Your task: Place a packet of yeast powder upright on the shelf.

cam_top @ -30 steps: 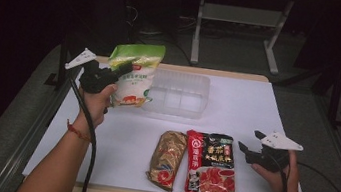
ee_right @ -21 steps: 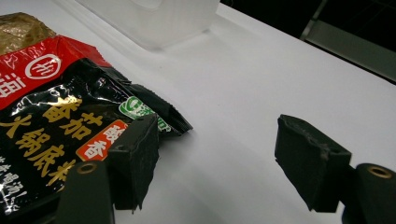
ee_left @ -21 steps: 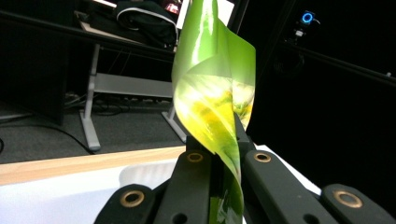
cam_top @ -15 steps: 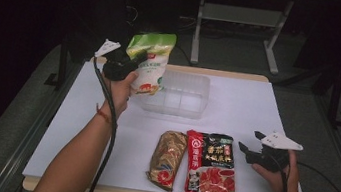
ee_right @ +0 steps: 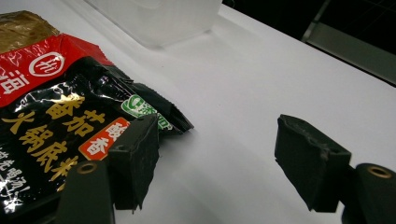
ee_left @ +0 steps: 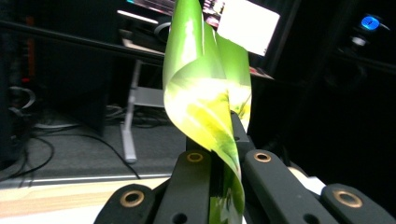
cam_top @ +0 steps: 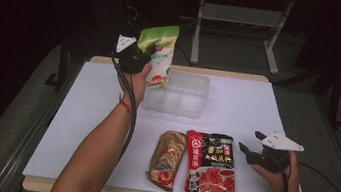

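Left gripper (cam_top: pixel 139 55) is seen raised above the far left part of the table (cam_top: pixel 80 113), clamped on a green and white pouch (cam_top: pixel 160 54). The pouch is held upright, off the table, over the near-left corner of the clear plastic tub (cam_top: pixel 181 95). From the left gripper view, the pouch (ee_left: pixel 205 93) is pinched at its lower edge between the two black jaws, and its green film is curled and folded above them. A red cord is worn on the wrist of the left forearm (cam_top: pixel 100 152), which reaches in from the bottom edge.

The tub is set on the white table sheet at the far middle; nothing can be made out inside it.

Nearer the person, three flat packets are laid side by side: a gold and brown packet (cam_top: pixel 167 159), then a red packet (cam_top: pixel 194 152) overlapped by a black packet with a red picture (cam_top: pixel 216 163).

Right gripper (cam_top: pixel 249 148) is held low by the right hand (cam_top: pixel 276 171), just beside the right edge of the black packet, jaws spread apart with nothing between them. In the right gripper view, the left jaw is seen at the packet's corner (ee_right: pixel 154 109); whether it touches the corner cannot be told. The other jaw stands over bare white sheet.
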`<state>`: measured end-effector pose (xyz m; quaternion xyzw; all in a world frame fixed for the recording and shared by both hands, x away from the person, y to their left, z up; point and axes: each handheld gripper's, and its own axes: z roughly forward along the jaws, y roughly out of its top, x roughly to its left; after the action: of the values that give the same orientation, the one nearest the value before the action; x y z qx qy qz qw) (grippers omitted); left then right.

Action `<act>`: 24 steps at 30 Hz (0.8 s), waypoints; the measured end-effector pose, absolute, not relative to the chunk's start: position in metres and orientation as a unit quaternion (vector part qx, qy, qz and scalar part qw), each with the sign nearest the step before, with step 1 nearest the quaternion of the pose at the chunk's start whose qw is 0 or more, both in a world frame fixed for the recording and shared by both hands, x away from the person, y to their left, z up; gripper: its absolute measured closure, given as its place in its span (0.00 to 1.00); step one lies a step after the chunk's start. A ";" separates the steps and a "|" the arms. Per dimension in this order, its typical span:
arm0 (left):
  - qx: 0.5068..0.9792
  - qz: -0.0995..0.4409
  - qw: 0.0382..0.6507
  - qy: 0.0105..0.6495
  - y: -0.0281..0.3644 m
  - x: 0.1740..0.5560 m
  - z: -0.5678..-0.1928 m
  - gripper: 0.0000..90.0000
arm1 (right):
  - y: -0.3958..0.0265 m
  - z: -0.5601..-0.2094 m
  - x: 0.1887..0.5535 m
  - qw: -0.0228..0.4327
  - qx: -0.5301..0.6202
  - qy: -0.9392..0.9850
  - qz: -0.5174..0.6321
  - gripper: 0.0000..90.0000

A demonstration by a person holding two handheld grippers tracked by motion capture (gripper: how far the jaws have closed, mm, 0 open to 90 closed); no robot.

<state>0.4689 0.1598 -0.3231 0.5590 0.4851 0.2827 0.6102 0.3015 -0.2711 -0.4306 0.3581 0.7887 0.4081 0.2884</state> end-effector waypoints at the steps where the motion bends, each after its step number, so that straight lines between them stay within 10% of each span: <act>1: 0.553 0.285 0.612 0.488 0.159 0.469 -0.325 1.00 | -0.271 -0.431 0.302 0.288 0.357 0.790 0.407 0.33; 17: 0.545 0.234 0.619 0.514 0.158 0.469 -0.382 0.97 | -0.270 -0.432 0.301 0.289 0.355 0.791 0.406 0.33; 24: 0.660 0.222 0.555 0.455 0.174 0.465 -0.384 0.94 | -0.268 -0.431 0.301 0.291 0.352 0.793 0.403 0.33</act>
<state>0.4654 0.1744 -0.3843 0.6599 0.4550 0.2222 0.5551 0.3012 -0.2679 -0.4310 0.3520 0.7932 0.4033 0.2905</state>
